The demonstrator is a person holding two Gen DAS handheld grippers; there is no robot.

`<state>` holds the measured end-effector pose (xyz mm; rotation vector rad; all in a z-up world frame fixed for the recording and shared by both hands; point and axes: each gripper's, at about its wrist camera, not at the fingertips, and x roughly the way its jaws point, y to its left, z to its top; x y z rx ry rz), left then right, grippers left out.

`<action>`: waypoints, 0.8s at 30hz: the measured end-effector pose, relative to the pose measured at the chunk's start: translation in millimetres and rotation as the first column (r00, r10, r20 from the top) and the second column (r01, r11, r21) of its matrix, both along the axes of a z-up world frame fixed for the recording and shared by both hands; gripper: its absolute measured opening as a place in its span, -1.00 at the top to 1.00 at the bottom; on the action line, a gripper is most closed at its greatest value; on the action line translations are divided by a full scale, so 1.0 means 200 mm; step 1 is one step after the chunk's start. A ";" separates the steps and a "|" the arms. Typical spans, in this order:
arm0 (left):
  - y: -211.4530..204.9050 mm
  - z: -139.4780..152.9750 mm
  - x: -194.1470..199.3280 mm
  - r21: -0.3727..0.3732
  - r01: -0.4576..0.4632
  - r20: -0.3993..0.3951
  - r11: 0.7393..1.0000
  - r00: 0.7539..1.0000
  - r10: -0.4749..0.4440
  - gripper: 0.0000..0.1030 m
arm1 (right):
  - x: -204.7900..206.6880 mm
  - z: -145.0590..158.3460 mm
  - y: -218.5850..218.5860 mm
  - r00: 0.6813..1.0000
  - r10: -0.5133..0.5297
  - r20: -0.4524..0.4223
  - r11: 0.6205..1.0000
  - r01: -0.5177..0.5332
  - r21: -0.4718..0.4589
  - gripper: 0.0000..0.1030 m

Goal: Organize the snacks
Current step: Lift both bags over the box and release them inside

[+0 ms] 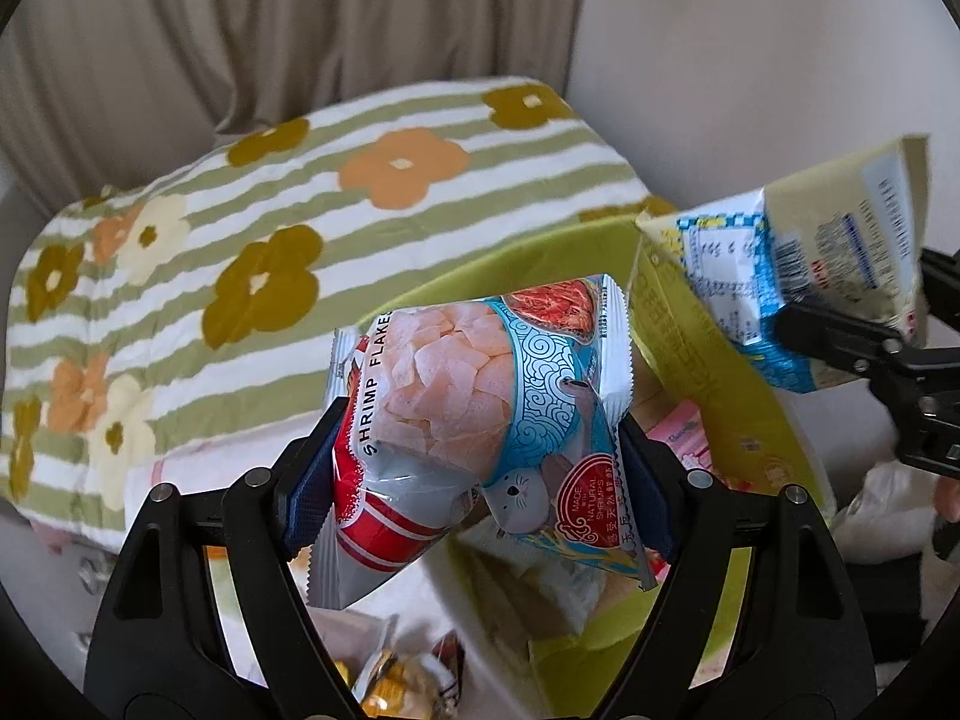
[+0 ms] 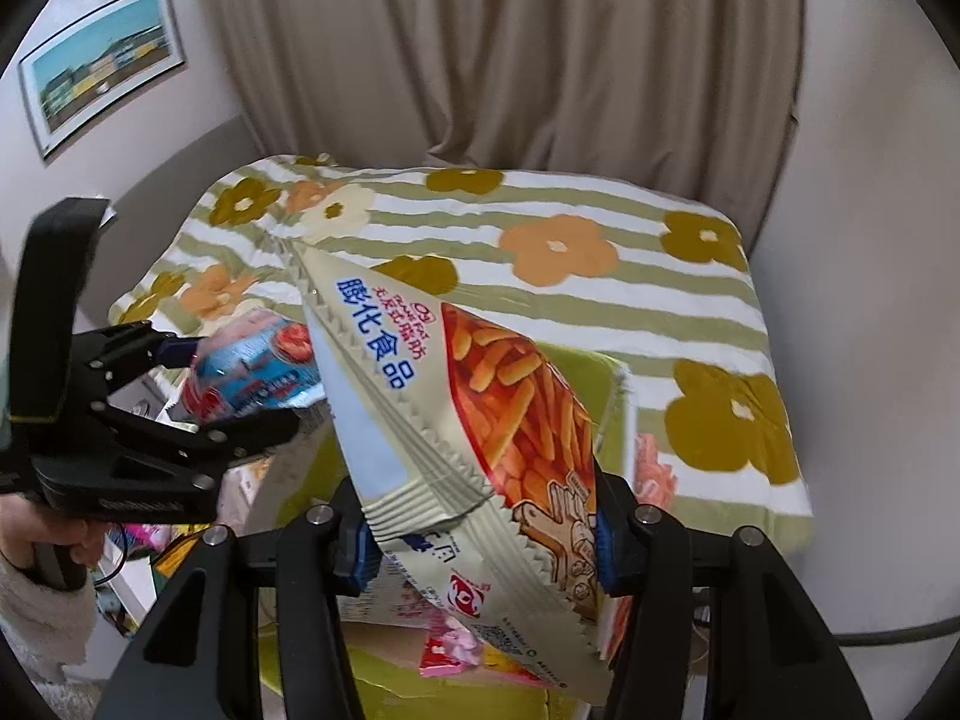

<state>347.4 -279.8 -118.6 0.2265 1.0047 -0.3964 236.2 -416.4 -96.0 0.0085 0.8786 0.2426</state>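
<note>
My left gripper [image 1: 480, 450] is shut on a shrimp flakes bag [image 1: 474, 414], red, blue and silver, held above a lime-green box [image 1: 708, 330]. The same bag shows in the right wrist view [image 2: 252, 372], with the left gripper [image 2: 234, 390] around it. My right gripper [image 2: 480, 534] is shut on a cream bag of orange snack sticks [image 2: 474, 420], held over the green box [image 2: 576, 366]. That bag's back side [image 1: 798, 282] and the right gripper [image 1: 852, 330] show at the right of the left wrist view. Pink packets [image 2: 444, 648] lie in the box.
A bed with a green-striped flowered cover [image 1: 240, 252] lies behind the box, also in the right wrist view [image 2: 660, 276]. Beige curtains [image 2: 510, 60] hang behind. Yellow-wrapped snacks [image 1: 408, 684] lie below the left gripper. A framed picture [image 2: 102, 66] hangs on the left wall.
</note>
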 end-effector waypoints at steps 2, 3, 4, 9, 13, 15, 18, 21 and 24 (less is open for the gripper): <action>-0.06 -0.05 0.04 0.021 0.025 -0.006 0.999 1.000 -0.025 -0.54 | 0.02 -0.04 -0.02 1.000 -0.026 -0.018 1.000 0.026 0.008 0.05; -0.09 -0.09 0.07 0.034 0.041 -0.014 0.999 0.999 -0.041 -0.54 | 0.03 -0.07 -0.03 0.999 -0.038 -0.029 0.999 0.038 0.008 0.05; -0.12 -0.12 0.09 0.046 0.056 -0.024 0.997 0.998 -0.055 -0.55 | 0.04 -0.09 -0.04 0.998 -0.050 -0.041 0.999 0.050 0.008 0.05; -0.24 -0.25 0.20 0.093 0.120 -0.054 0.988 0.992 -0.115 -0.64 | 0.11 -0.19 -0.10 0.991 -0.095 -0.094 0.995 0.097 0.027 0.05; -0.33 -0.31 0.23 0.171 0.189 -0.037 0.967 0.982 -0.185 -0.85 | 0.17 -0.24 -0.12 0.986 -0.116 -0.121 0.992 0.121 0.041 0.05; -0.34 -0.34 0.24 0.201 0.203 -0.039 0.958 0.979 -0.199 -0.85 | 0.18 -0.27 -0.13 0.984 -0.122 -0.132 0.990 0.130 0.050 0.05; -0.33 -0.35 0.24 0.191 0.213 -0.050 0.958 0.977 -0.207 -0.85 | 0.20 -0.28 -0.13 0.981 -0.128 -0.143 0.989 0.137 0.058 0.05; -0.31 -0.31 0.22 0.180 0.218 -0.037 0.959 0.976 -0.214 -0.85 | 0.21 -0.29 -0.15 0.978 -0.140 -0.153 0.986 0.152 0.069 0.05; -0.26 -0.28 0.20 0.169 0.195 -0.022 0.966 0.981 -0.194 -0.85 | 0.21 -0.30 -0.16 0.975 -0.149 -0.165 0.983 0.164 0.084 0.05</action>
